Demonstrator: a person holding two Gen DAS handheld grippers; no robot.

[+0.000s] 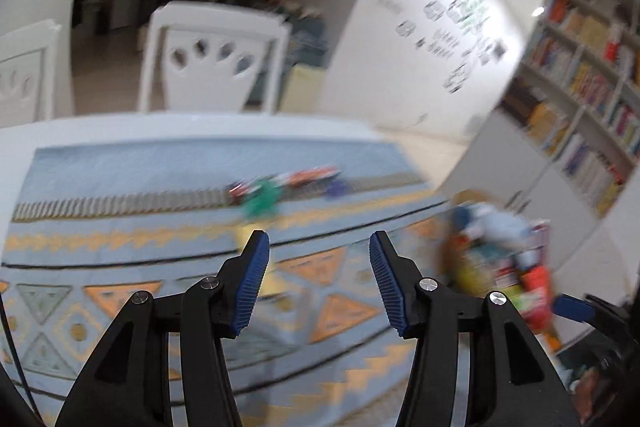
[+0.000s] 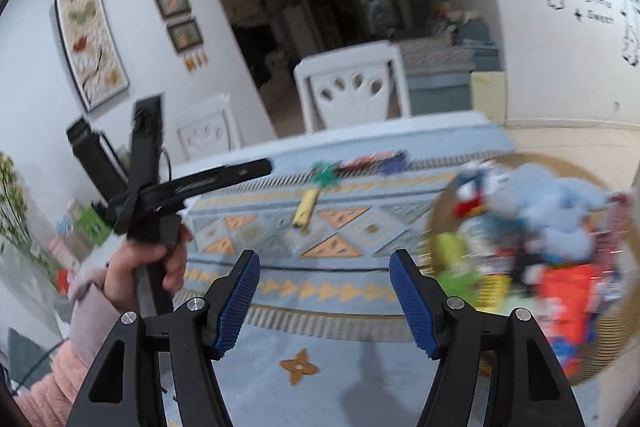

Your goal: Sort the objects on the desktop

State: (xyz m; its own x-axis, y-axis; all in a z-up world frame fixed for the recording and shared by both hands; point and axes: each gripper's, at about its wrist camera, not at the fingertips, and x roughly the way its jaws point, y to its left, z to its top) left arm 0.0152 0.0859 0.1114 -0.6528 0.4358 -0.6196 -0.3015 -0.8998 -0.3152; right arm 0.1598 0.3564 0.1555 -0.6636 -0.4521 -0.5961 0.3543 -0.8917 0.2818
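Observation:
The picture is blurred. On the blue patterned tablecloth [image 1: 120, 259] a green toy [image 1: 260, 201] lies beside red and orange items [image 1: 310, 177] and a purple piece [image 1: 338, 187]. My left gripper [image 1: 319, 239] hovers over the cloth short of them, open and empty. My right gripper [image 2: 325, 259] is also open with nothing between its pads. Ahead of it lie a yellow tube [image 2: 306, 209], the green toy [image 2: 326, 175], the red items [image 2: 368, 159] and the purple piece [image 2: 394, 165]. A wicker basket [image 2: 608, 347] at the right holds a blue plush [image 2: 560, 211] and several toys.
A person's hand [image 2: 140, 267] in a pink sleeve grips the left tool's handle at the left. White chairs [image 1: 216, 59] stand behind the table's far edge. A bookshelf [image 1: 580, 87] fills the right wall. The basket [image 1: 464, 197] sits at the table's right end.

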